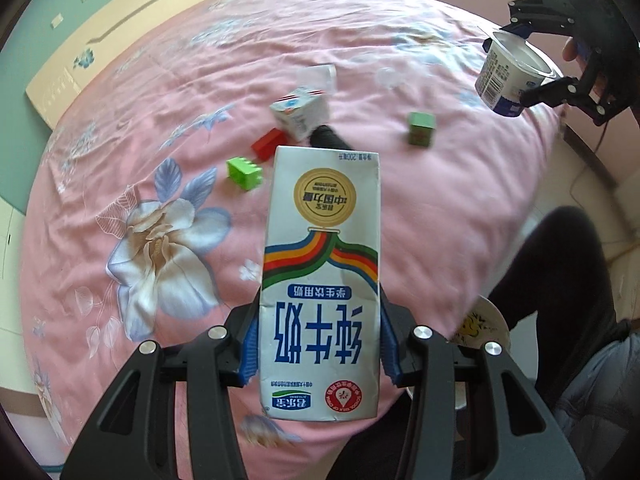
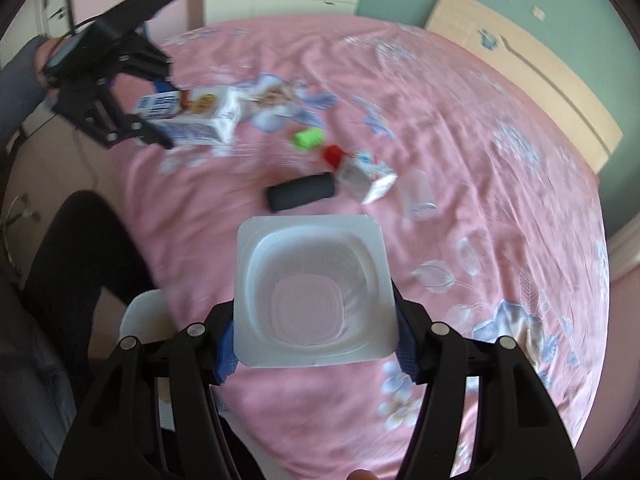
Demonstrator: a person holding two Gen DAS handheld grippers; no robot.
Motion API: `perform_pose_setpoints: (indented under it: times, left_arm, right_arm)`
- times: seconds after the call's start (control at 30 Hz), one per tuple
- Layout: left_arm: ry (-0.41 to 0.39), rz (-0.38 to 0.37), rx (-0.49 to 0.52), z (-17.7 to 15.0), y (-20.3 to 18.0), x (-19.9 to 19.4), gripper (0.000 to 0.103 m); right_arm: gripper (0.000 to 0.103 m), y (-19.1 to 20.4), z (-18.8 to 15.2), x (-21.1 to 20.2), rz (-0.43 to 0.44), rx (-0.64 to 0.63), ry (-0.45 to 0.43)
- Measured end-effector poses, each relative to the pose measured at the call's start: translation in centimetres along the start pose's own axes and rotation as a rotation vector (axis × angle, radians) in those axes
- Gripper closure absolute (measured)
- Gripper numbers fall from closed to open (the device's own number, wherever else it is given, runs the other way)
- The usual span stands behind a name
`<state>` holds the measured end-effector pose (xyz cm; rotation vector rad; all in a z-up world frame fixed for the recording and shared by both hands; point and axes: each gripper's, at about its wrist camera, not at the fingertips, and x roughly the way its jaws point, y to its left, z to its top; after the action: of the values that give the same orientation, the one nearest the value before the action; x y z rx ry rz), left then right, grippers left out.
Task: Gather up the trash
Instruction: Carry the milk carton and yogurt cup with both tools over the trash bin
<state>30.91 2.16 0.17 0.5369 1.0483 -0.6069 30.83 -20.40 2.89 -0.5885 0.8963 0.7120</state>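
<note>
Both hand-held grippers are carrying trash above the pink bed: my left hand-held gripper is pinching the milk carton, my right hand-held gripper is clamping the empty yogurt cup. I am judging this the carry step; next I am needing a bin, possibly the white container near the bed's edge. A crumpled small carton is lying far out.

White milk carton with rainbow stripe and gold seal, held lengthwise off the bed. Empty white yogurt cup, square rim, mouth toward the camera, also held aloft. Crushed small carton on its side mid-bed; clear plastic cup lying just beside it.
</note>
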Motion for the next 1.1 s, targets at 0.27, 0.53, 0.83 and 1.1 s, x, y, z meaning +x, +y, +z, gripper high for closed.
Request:
perform_pose_setpoints:
  times: [0.27, 0.53, 0.83, 1.1]
  left_arm:
    - [-0.033, -0.037, 0.079, -2.8, -5.8, -2.3, 0.053]
    - [-0.039, -0.085, 0.158, -5.9, -11.0, -3.1, 0.053]
    - [0.003, -0.128, 0.226, -9.6, -15.9, -2.2, 0.053]
    - [0.048, -0.173, 0.229, -12.0, -18.6, 0.2, 0.053]
  right_arm:
    - [0.041, 7.9, -2.7, -4.1, 0.058, -0.116, -0.035]
    - [0.041, 14.7, -5.0, -5.6, 0.128, -0.205, -0.038]
    - [0.041, 19.8, -6.9, -5.0, 0.201, -0.271, 0.0]
    - [0.041, 22.9, -8.4, -3.1, 0.271, -0.3, 0.029]
